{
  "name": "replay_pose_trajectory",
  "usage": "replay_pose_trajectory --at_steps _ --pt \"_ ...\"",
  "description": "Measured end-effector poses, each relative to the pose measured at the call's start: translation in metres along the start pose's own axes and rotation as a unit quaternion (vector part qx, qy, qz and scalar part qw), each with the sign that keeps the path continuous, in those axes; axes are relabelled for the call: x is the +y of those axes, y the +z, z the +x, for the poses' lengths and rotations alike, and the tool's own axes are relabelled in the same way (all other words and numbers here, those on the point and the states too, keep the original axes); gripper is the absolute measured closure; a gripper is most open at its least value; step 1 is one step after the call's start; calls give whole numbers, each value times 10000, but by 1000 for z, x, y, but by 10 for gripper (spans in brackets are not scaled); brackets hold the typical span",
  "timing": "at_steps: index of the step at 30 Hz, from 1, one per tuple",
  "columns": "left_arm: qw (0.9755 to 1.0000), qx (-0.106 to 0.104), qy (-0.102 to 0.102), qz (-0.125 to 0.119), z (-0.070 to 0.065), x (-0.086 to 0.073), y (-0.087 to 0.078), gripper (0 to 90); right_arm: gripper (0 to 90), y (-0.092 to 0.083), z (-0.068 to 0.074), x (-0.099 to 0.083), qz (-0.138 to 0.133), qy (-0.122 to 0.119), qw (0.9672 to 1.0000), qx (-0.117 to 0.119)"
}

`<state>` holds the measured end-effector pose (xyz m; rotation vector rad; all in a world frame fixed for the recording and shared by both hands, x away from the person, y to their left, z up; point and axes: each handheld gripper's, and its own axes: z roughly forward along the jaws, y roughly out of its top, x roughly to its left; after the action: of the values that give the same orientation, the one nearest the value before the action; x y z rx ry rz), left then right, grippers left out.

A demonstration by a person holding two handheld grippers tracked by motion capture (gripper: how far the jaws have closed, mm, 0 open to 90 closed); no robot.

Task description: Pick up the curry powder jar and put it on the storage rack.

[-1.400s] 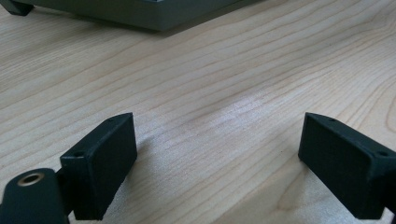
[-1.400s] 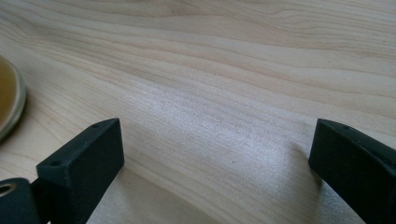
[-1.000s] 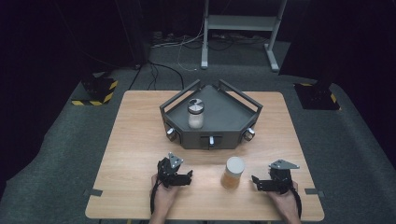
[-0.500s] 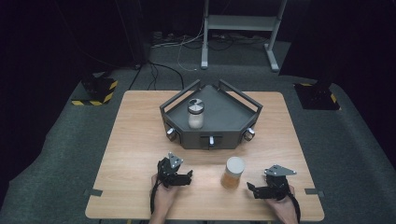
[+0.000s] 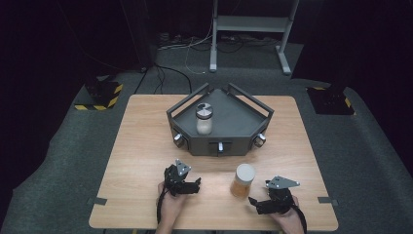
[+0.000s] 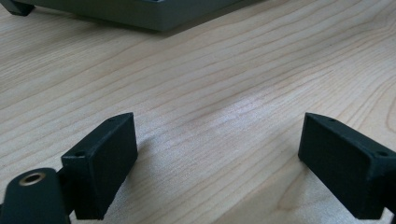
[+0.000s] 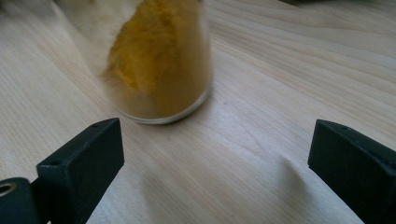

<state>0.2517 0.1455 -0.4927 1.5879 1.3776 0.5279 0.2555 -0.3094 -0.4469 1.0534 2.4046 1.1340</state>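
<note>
The jar of yellow-orange powder (image 5: 243, 180) stands upright on the wooden table (image 5: 141, 141), near the front edge, right of centre, with a pale lid on top; it is on the bare tabletop, in front of the grey tray (image 5: 243, 122) and apart from it. The right gripper (image 5: 258, 204) lies low over the table just beside the jar, to its right and a little nearer the person, its jaws pointing toward the jar. In the right gripper view its jaws stand wide apart with bare wood between them; the jar (image 7: 159, 60) is ahead of them and toward the left jaw, close but not between the pads and not touched by either. That view is blurred at the jar, and the powder inside slopes up one side of the glass. The left gripper (image 5: 194, 185) rests over the table left of the jar, well apart from it, held in the person's left hand (image 5: 171, 207). In the left gripper view its jaws stand wide with only wood grain between them, holding nothing, and the lower edge of the grey tray (image 6: 149, 14) shows ahead. A second jar (image 5: 204, 118), with pale contents and a grey-and-white lid, stands upright inside the tray, on its left half. The tray's front face carries three knobs (image 5: 220, 146).
</note>
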Motion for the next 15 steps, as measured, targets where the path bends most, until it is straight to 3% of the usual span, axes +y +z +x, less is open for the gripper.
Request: replay_pose_trajectory --at_steps 15 --pt "10000 1 -16 -19 0 0 0 119 46 11 7 16 -227 -162 9992 293"
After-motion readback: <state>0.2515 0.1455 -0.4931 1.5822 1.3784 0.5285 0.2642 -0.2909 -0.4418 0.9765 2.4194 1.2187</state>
